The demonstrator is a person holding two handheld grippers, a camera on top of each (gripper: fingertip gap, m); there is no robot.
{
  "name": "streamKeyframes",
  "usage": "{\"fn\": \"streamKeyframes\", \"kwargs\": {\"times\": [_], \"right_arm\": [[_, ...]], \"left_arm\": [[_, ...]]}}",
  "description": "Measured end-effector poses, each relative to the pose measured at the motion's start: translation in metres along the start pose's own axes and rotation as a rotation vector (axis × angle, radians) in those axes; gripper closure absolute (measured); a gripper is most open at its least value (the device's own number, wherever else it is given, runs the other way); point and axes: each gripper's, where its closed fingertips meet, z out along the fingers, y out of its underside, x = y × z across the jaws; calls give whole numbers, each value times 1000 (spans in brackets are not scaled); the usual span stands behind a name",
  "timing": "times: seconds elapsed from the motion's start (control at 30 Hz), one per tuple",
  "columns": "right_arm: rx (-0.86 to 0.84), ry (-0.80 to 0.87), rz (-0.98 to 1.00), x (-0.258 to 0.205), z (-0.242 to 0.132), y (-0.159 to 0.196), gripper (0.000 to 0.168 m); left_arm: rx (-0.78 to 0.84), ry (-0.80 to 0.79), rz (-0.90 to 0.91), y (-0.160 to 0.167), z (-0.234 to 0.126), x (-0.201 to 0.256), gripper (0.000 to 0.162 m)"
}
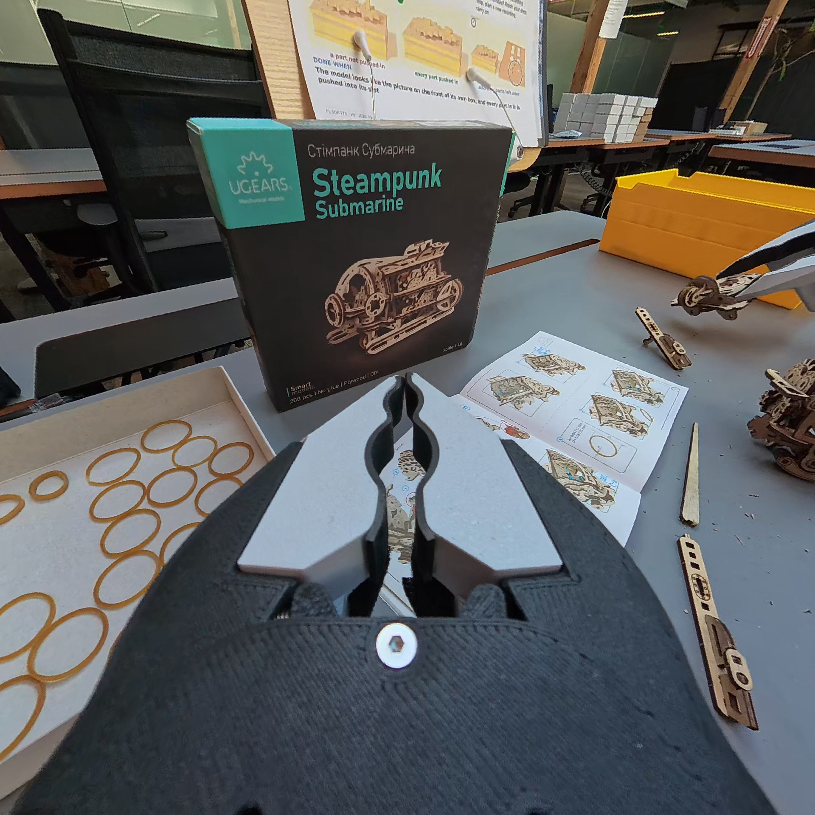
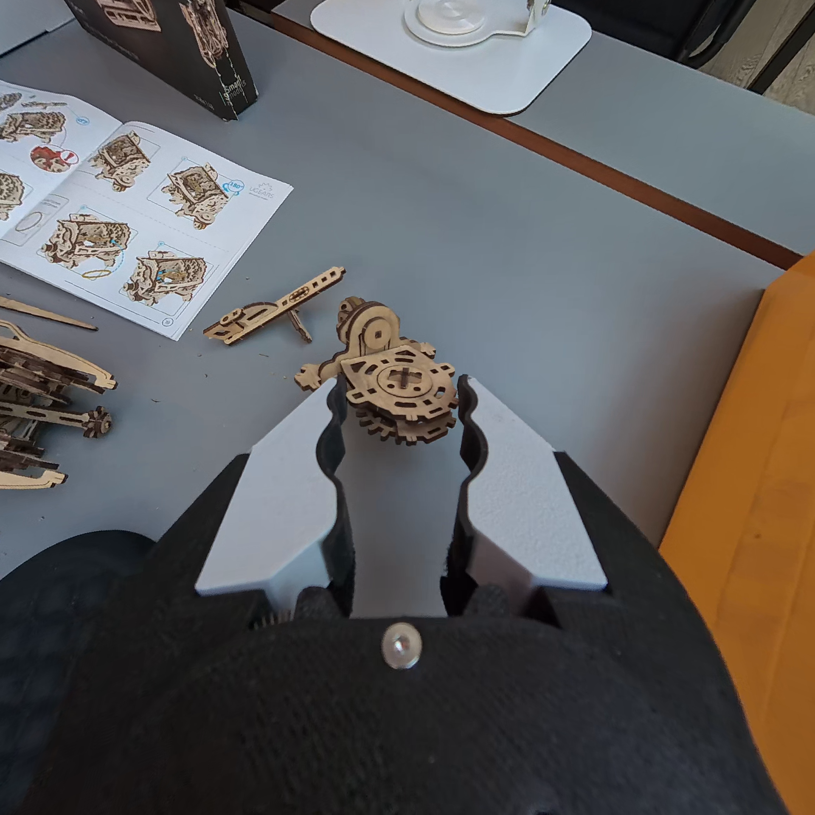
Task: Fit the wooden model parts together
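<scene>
My right gripper is shut on a small wooden gear assembly, a plate with a cross hole over stacked gears. It holds the assembly just above the grey table. In the left wrist view the same assembly hangs from the right gripper's fingers at the far right. My left gripper is shut and empty, hovering over the open instruction booklet. A partly built wooden model sits at the right edge, and shows at the left in the right wrist view.
Loose parts lie on the table: a short strip with a peg, a long strip and a thin stick. The kit box stands behind the booklet. A tray of rubber bands is left, a yellow bin right. Some 40 centimetres of space lies between my two pairs of fingers. The left gripper is farther from the partly built wooden model, some 25 centimetres, than the right, some 20 centimetres.
</scene>
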Motion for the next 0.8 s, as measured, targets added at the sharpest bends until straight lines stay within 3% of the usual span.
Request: {"fn": "streamKeyframes", "kwargs": {"times": [0.23, 0.43, 0.53, 0.63, 0.8], "right_arm": [[-48, 78, -336, -7, 3, 5, 118], [-82, 82, -434, -16, 8, 9, 118], [-92, 83, -356, -12, 7, 9, 118], [-73, 28, -157, -13, 4, 4, 118], [39, -107, 77, -23, -17, -18, 118]], "left_arm": [[1, -2, 6, 0, 0, 0, 162], [-1, 2, 10, 0, 0, 1, 162], [-2, 14, 20, 0, 1, 5, 162], [-5, 35, 76, 0, 2, 14, 162], [6, 163, 233, -8, 3, 55, 159]]}}
